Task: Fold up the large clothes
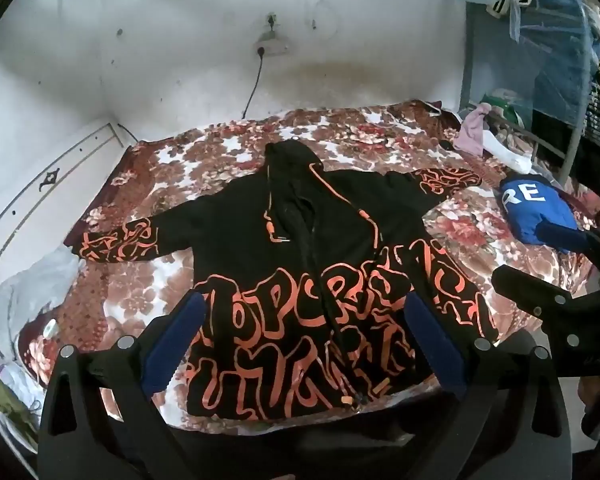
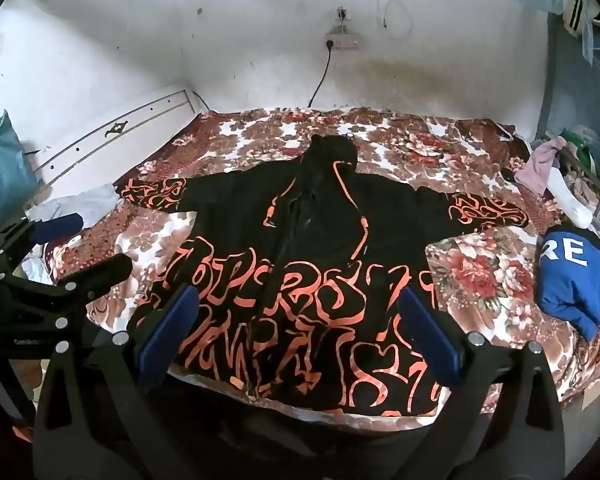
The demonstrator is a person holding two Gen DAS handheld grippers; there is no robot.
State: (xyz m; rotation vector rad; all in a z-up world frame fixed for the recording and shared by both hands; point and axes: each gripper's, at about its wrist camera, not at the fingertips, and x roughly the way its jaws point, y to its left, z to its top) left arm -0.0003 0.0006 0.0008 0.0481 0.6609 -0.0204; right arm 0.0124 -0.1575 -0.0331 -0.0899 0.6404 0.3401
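Observation:
A black zip hoodie with orange lettering (image 1: 300,280) lies flat and face up on the flowered bedspread (image 1: 480,216), sleeves spread to both sides, hood pointing to the far wall. It also shows in the right wrist view (image 2: 300,280). My left gripper (image 1: 304,304) hangs open above the hoodie's lower hem, holding nothing. My right gripper (image 2: 298,296) is open too, above the same hem, empty. Each gripper shows at the edge of the other's view: the right one (image 1: 540,300), the left one (image 2: 60,248).
A folded blue garment with white letters (image 1: 540,208) lies on the bed at the right. Pink and white clothes (image 1: 484,136) are heaped at the far right corner. A white cloth (image 1: 36,280) lies at the left edge. A white headboard (image 2: 112,140) and wall stand behind.

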